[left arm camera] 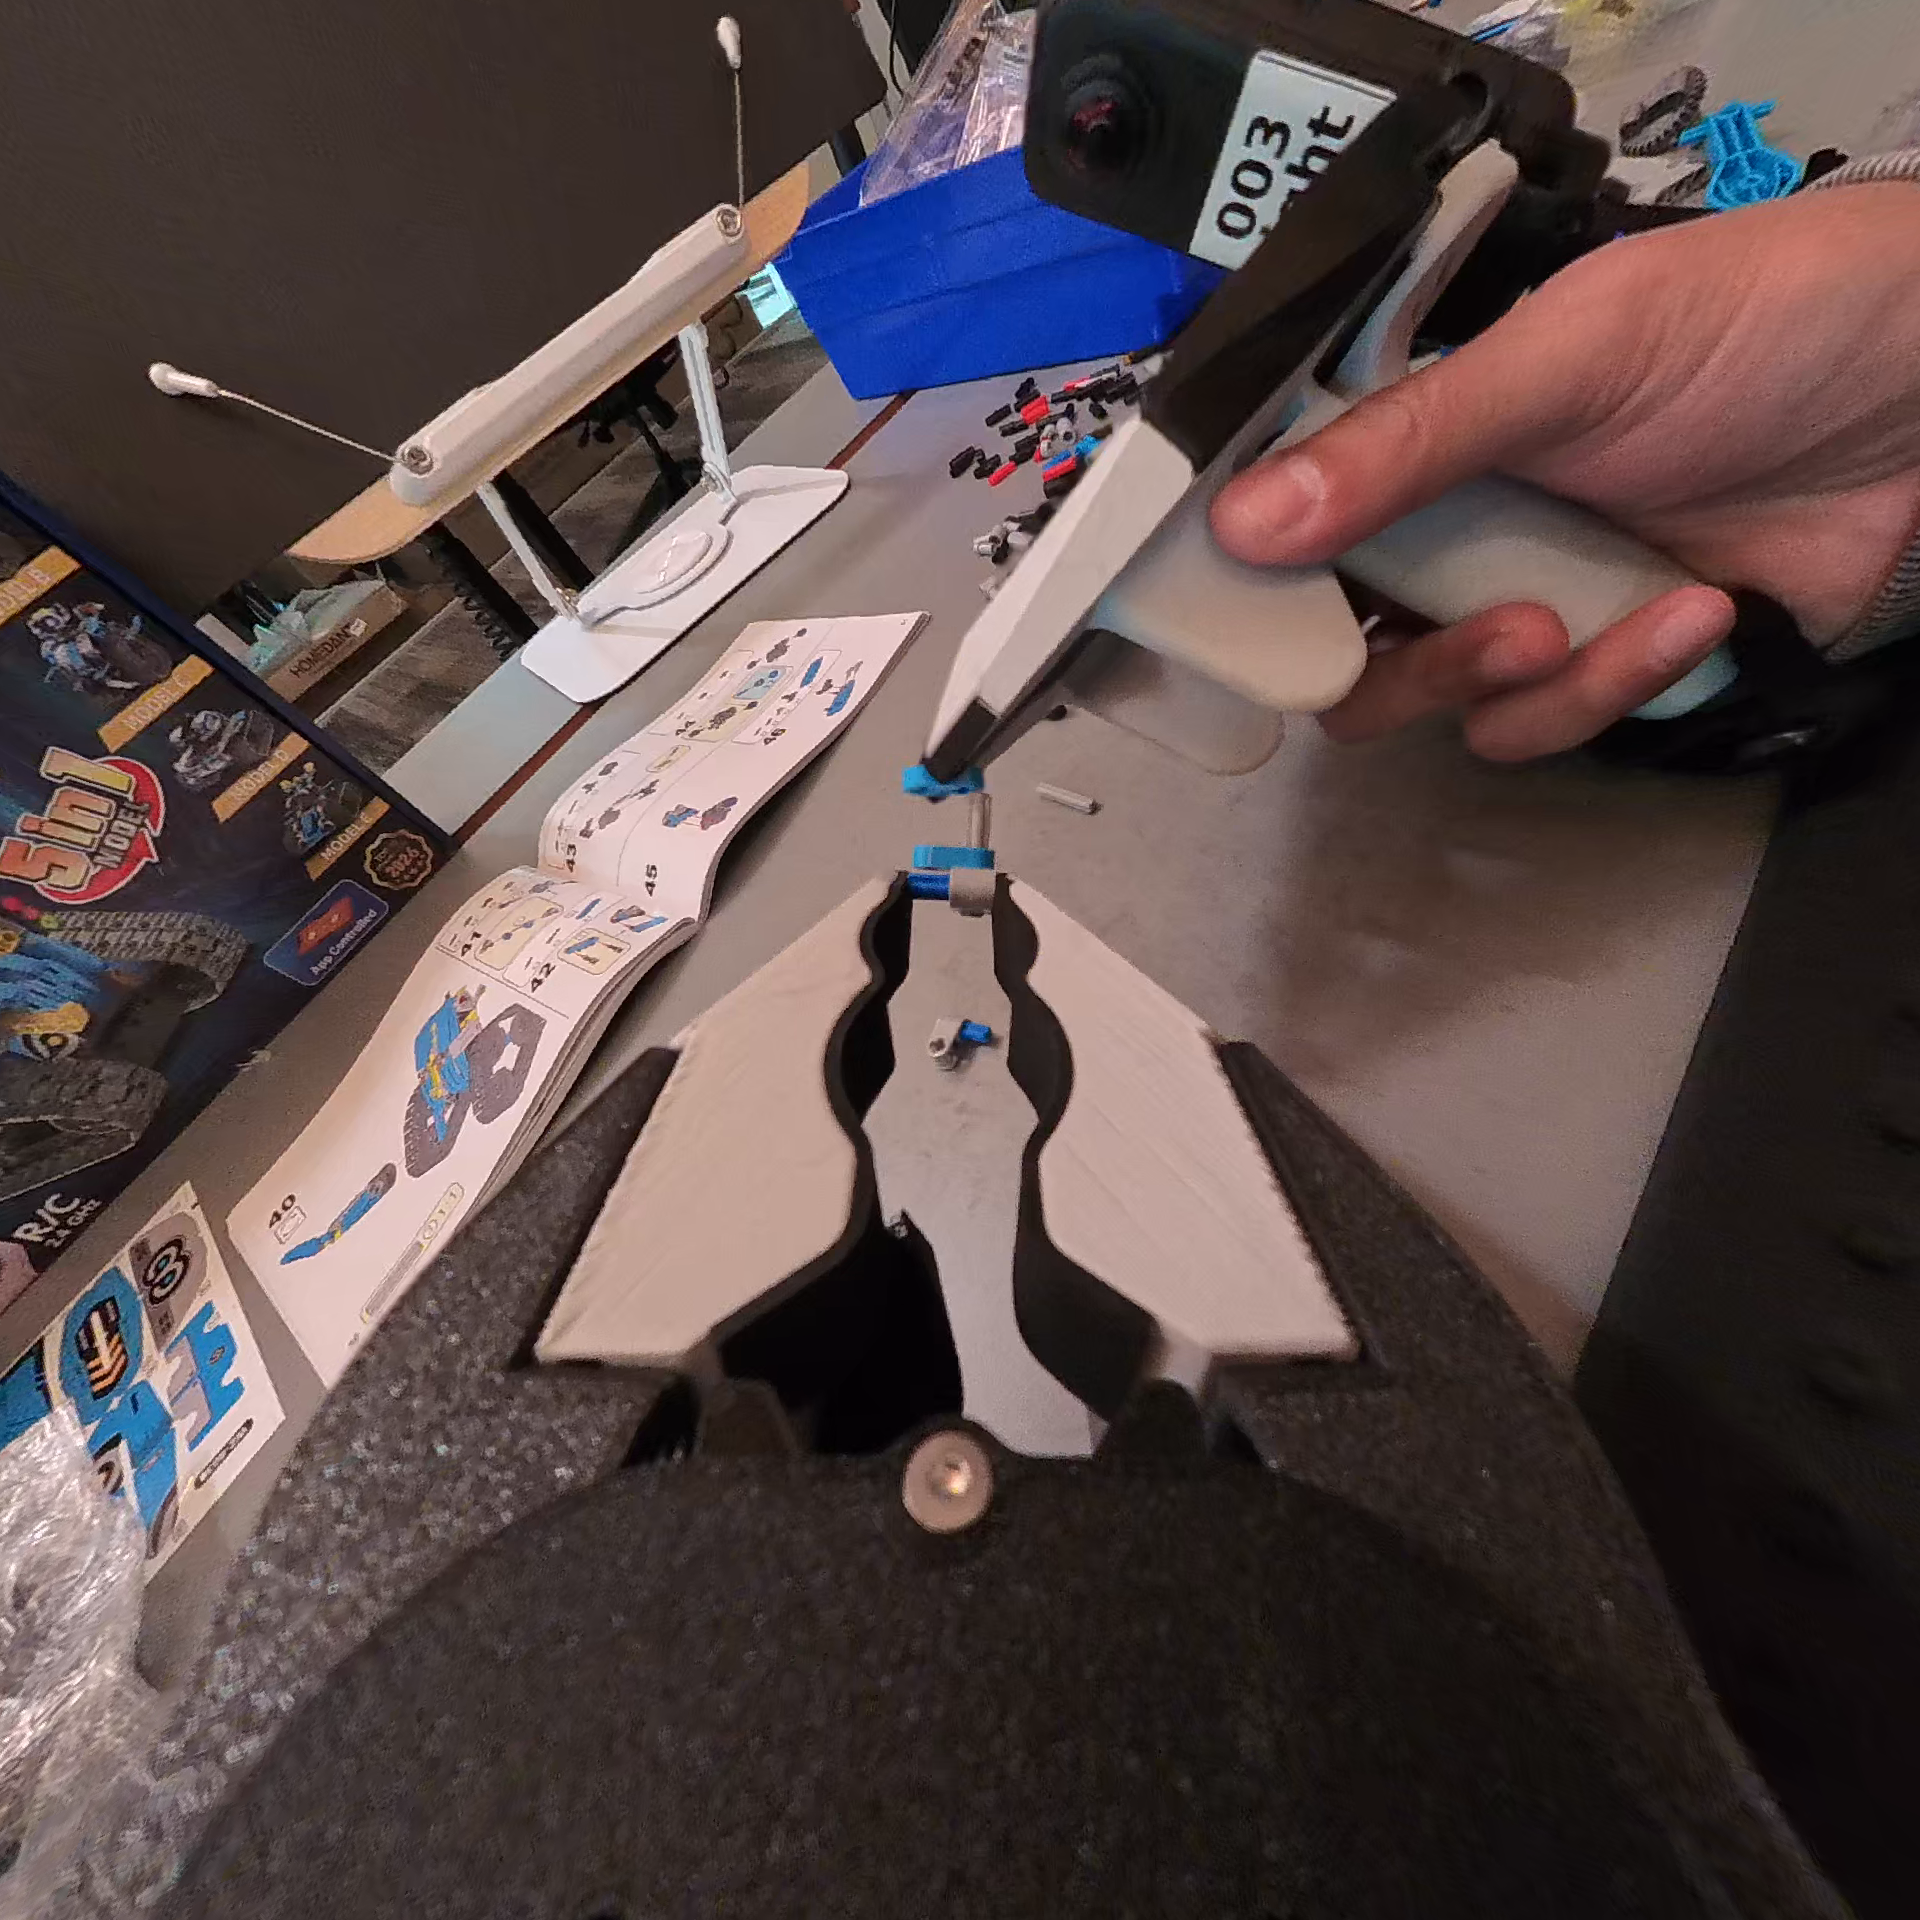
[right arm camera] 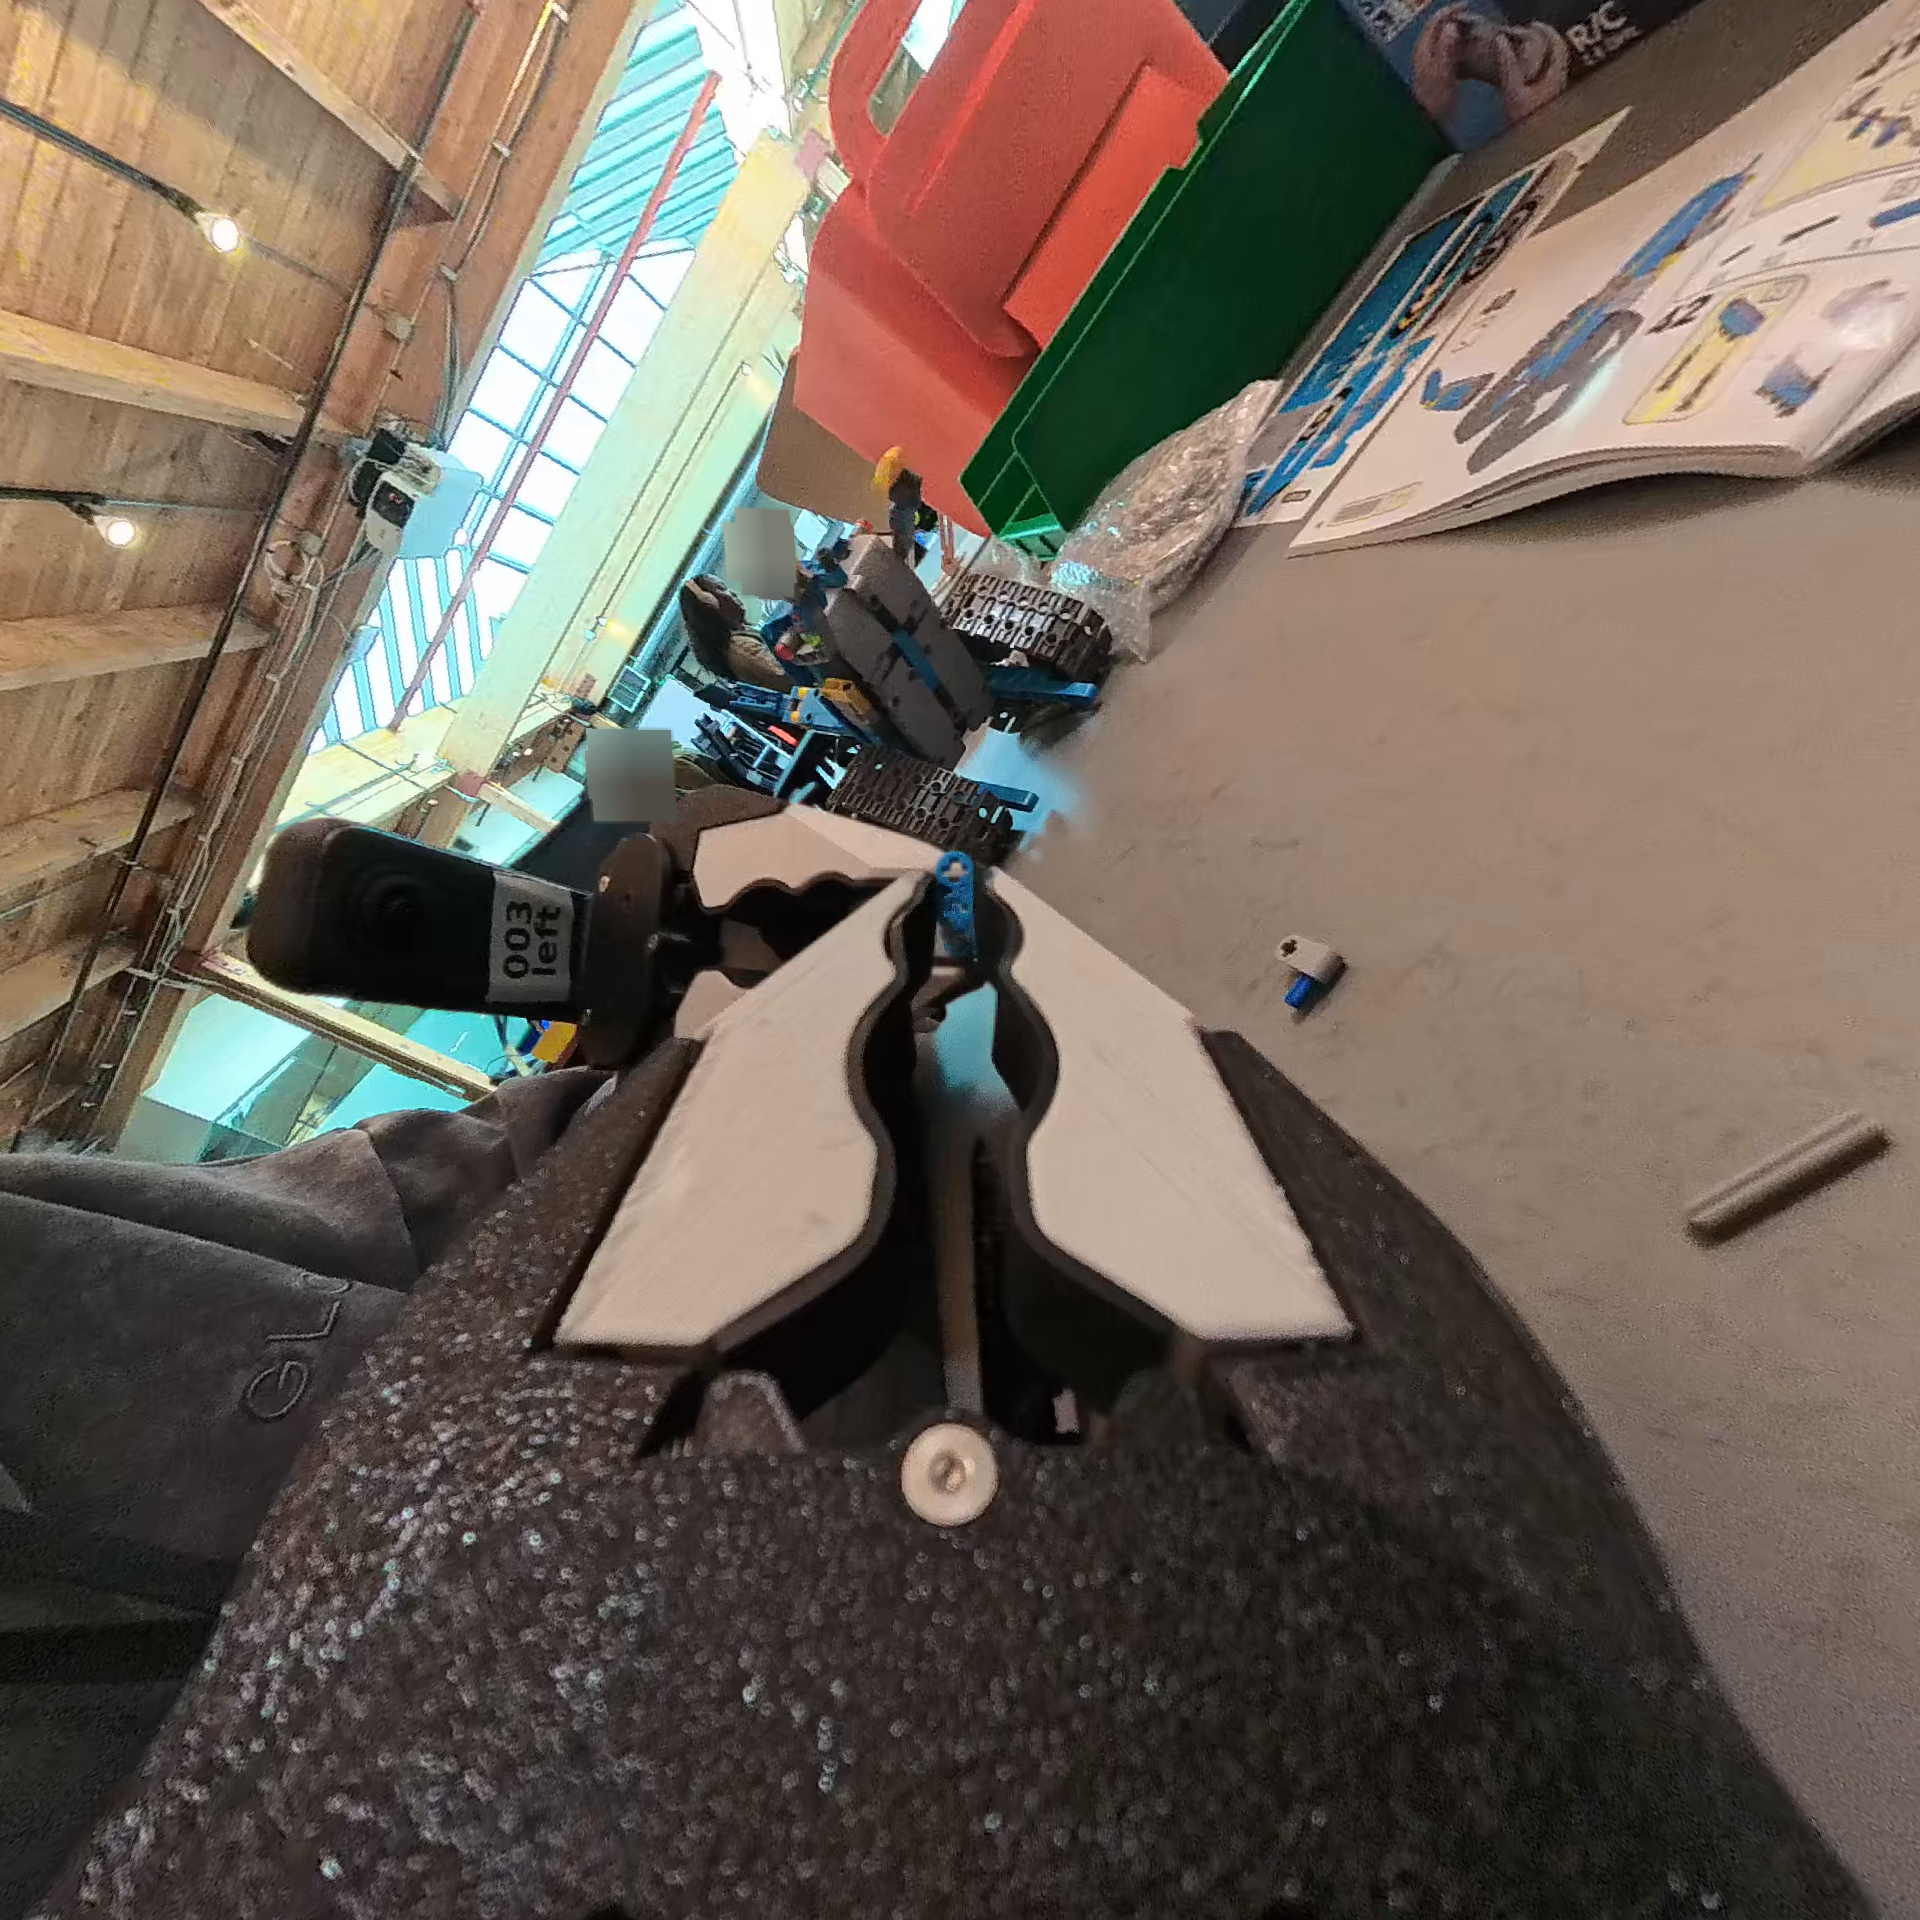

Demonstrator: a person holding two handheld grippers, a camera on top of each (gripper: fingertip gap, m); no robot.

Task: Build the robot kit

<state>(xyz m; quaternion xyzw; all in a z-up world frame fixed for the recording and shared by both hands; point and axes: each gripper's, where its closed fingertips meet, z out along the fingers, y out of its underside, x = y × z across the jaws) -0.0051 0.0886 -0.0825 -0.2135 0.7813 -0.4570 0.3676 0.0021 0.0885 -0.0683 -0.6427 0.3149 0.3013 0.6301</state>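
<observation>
My left gripper (left arm camera: 951, 888) is shut on a small blue-and-grey connector assembly (left arm camera: 954, 871) with a grey axle stub sticking up, held above the grey table (left arm camera: 1351, 987). My right gripper (left arm camera: 943, 771), held by a hand (left arm camera: 1662, 436), comes in from the upper right. It is shut on a small blue beam (left arm camera: 928, 781) just above that stub, with a small gap. In the right wrist view the right gripper (right arm camera: 956, 883) pinches the blue beam (right arm camera: 958, 902), with a white finger (right arm camera: 790, 847) of the left gripper just behind. A spare grey-and-blue connector (left arm camera: 958, 1039) and a grey axle (left arm camera: 1067, 798) lie on the table.
An open instruction booklet (left arm camera: 623, 883), a toy box (left arm camera: 156, 831), a sticker sheet (left arm camera: 135, 1371) and a plastic bag (left arm camera: 52, 1558) lie to the left. A white stand (left arm camera: 675, 561), a blue bin (left arm camera: 966, 270) and loose pins (left arm camera: 1039, 426) sit behind. A tracked model (right arm camera: 914, 665), a green bin (right arm camera: 1195, 291). My left and right fingertips are right by each other.
</observation>
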